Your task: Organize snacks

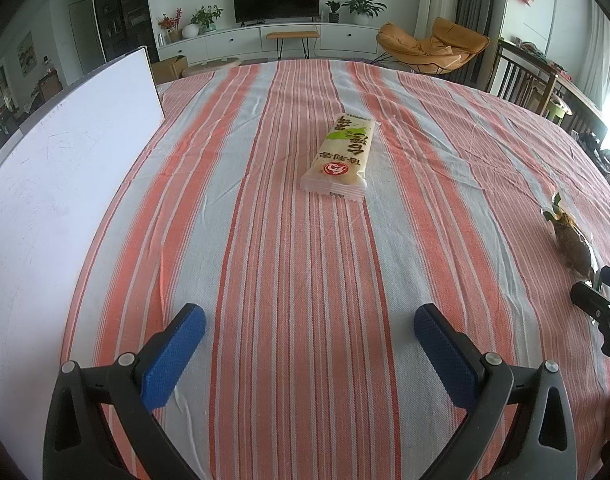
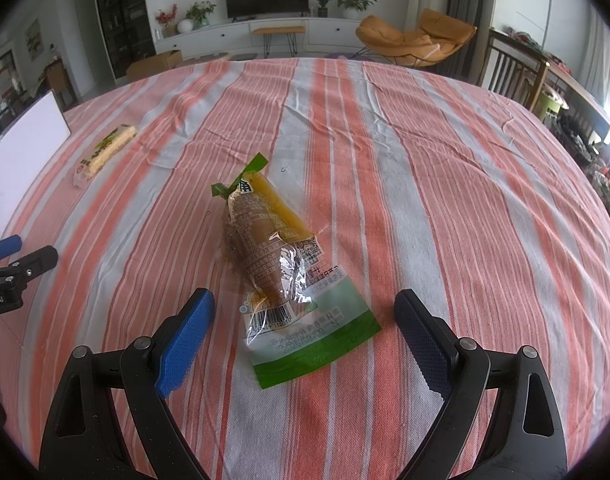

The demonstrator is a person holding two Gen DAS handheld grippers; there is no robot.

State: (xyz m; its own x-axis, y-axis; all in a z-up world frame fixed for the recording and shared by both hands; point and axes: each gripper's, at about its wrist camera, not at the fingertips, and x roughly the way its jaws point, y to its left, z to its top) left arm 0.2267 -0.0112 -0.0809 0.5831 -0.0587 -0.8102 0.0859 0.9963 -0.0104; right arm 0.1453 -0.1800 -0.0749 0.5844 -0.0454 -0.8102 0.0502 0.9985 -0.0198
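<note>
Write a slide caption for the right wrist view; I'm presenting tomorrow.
Open right gripper poised over a clear green-edged snack pouch on the striped tablecloth.

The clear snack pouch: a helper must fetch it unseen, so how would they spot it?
On the striped tablecloth, look just ahead of the right gripper. The clear snack pouch has green ends and brown contents, unlike the flat pale cracker pack near the white board.
</note>
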